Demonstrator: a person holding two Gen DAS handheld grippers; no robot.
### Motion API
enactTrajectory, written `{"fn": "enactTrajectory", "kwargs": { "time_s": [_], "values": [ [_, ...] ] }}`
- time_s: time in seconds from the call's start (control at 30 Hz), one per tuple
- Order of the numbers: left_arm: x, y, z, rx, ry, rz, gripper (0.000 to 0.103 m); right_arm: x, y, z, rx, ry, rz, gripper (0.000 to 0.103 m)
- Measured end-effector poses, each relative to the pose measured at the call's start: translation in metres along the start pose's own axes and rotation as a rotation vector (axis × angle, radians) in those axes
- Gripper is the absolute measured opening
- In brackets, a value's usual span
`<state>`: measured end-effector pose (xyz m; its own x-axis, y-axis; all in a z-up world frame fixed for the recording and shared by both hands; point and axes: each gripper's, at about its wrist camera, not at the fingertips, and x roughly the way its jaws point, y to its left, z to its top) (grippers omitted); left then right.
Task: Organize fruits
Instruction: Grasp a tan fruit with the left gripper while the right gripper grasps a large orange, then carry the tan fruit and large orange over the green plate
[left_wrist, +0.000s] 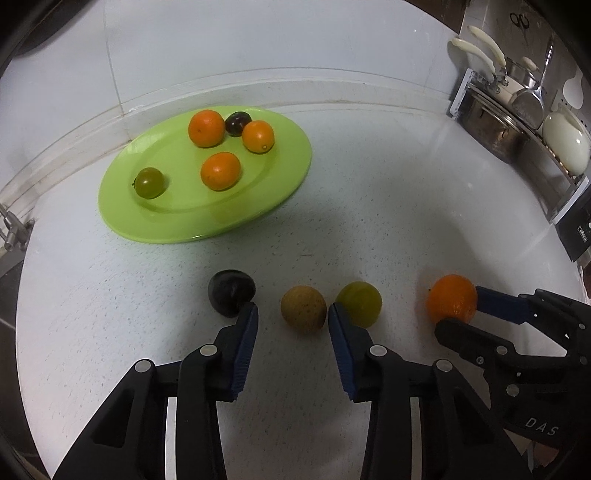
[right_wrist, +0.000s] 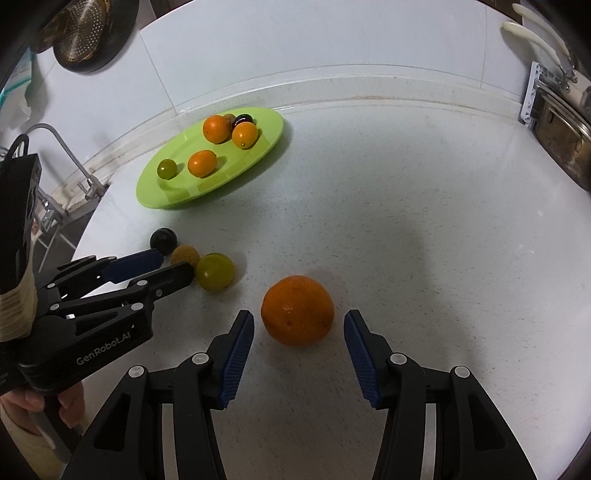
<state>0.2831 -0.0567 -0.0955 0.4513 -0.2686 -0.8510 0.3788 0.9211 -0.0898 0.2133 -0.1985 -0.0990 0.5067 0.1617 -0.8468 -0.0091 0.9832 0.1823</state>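
Note:
A green plate (left_wrist: 122, 206) (right_wrist: 269, 129) by the back wall holds three small oranges, a dark plum and a green fruit. On the counter lie a dark plum (left_wrist: 231, 291) (right_wrist: 163, 240), a brown fruit (left_wrist: 303, 308) (right_wrist: 185, 254), a green fruit (left_wrist: 360, 302) (right_wrist: 215, 271) and a big orange (left_wrist: 452, 302) (right_wrist: 297, 310). My left gripper (left_wrist: 291, 314) (right_wrist: 177, 264) is open, its fingers either side of the brown fruit. My right gripper (right_wrist: 299, 321) (left_wrist: 460, 308) is open, its fingers either side of the big orange, not touching it.
A rack with pots and utensils (left_wrist: 517, 107) stands at the right. A faucet (right_wrist: 70, 155) and sink edge are at the left. A colander (right_wrist: 85, 33) hangs on the wall. The white counter (right_wrist: 424, 221) stretches right of the fruit.

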Motion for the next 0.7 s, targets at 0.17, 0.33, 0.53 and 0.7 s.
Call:
{"fn": "enactTrajectory", "kwargs": {
  "time_s": [0.17, 0.33, 0.53, 0.7],
  "values": [
    [0.005, 0.0, 0.001, 0.001, 0.009, -0.012, 0.032, 0.004, -0.002, 0.0, 0.013, 0.007, 0.011, 0.047],
    [0.007, -0.001, 0.0, -0.003, 0.016, -0.026, 0.027, 0.006, -0.001, 0.001, 0.009, 0.002, 0.016, 0.043],
    [0.003, -0.001, -0.002, 0.002, 0.002, -0.02, 0.027, 0.006, 0.001, 0.001, 0.002, -0.008, 0.013, 0.042],
    [-0.007, -0.002, -0.003, 0.0, -0.021, -0.017, 0.027, 0.003, 0.002, 0.0, 0.002, -0.025, 0.022, 0.041]
  ]
}}
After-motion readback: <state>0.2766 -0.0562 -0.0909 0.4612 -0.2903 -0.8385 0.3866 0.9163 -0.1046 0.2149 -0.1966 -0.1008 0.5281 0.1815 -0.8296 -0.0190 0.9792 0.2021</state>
